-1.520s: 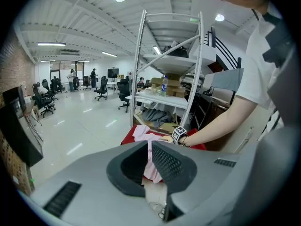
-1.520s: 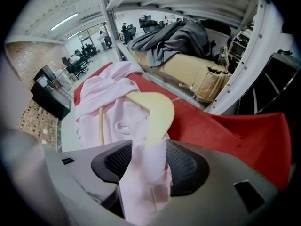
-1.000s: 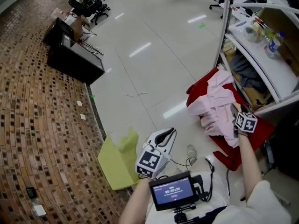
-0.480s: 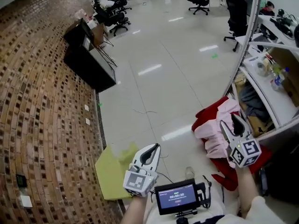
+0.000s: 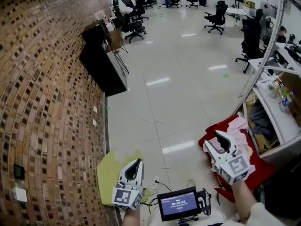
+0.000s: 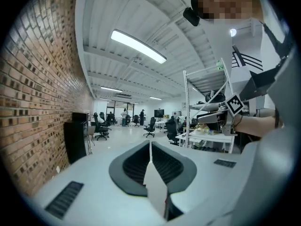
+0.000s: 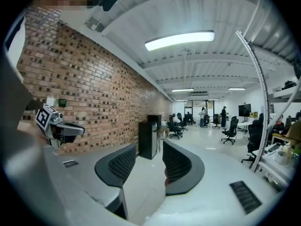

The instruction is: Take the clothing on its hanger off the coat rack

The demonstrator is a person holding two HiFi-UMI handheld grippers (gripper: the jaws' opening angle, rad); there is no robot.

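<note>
A pink garment (image 5: 239, 126) lies crumpled on a red cloth (image 5: 256, 171) on the floor, beside the white rack pole (image 5: 265, 51). No hanger shows. My right gripper (image 5: 215, 140) hangs just left of the garment and points away across the room. Its jaws (image 7: 149, 148) are closing, still a gap apart, with nothing between them. My left gripper (image 5: 135, 165) is low at the left, over a yellow-green sheet. In the left gripper view its jaws (image 6: 150, 145) meet with nothing in them.
A white shelf unit (image 5: 277, 105) with bottles and boxes stands at the right. A black cabinet (image 5: 101, 62) stands against the brick wall (image 5: 42, 88). Office chairs (image 5: 217, 18) and desks fill the far end. A small screen (image 5: 178, 204) sits at my chest.
The view has tilted up toward the room. My right gripper has come off the pink garment and swung left, its jaws narrowing. The left gripper has sunk lower and further left.
</note>
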